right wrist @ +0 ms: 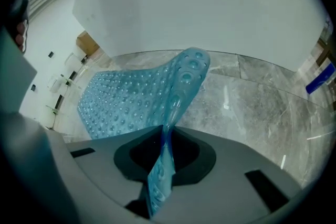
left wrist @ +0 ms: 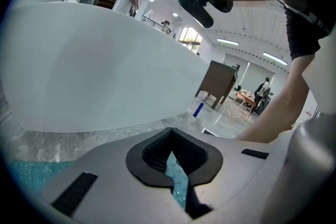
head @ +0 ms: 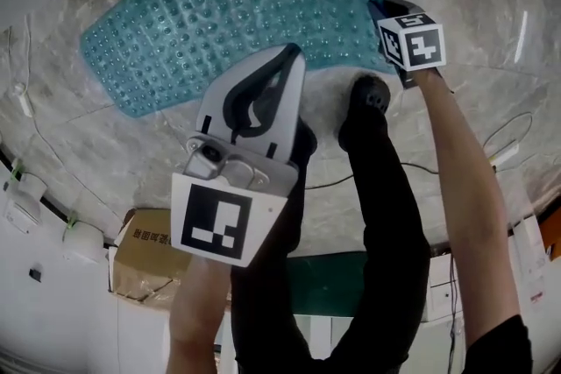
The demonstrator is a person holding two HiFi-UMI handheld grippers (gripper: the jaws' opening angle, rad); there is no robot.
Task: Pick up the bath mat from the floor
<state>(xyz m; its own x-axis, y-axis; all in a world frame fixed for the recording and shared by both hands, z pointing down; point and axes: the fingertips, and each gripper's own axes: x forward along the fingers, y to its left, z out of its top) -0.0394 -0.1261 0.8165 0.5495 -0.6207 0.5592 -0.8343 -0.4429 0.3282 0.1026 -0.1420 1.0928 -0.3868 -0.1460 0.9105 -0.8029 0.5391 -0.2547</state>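
A teal bath mat [head: 237,4] with raised bubbles lies on the marble floor, spread out to the left. My right gripper [head: 379,6] is down at the mat's near right edge. In the right gripper view the right gripper [right wrist: 165,136] is shut on that edge, and the bath mat [right wrist: 131,102] rises from the jaws in a folded flap. My left gripper [head: 294,52] hangs higher, over the mat's near edge, shut with nothing in it. In the left gripper view the left gripper [left wrist: 169,152] shows only a thin slit with teal behind it.
A white tub wall [right wrist: 210,8] stands just behind the mat. The person's dark shoe [head: 368,92] is planted beside the mat's near edge. A cardboard box [head: 145,254] sits at the near left, cables [head: 513,136] trail at the right, and a blue bottle [right wrist: 317,78] stands beyond.
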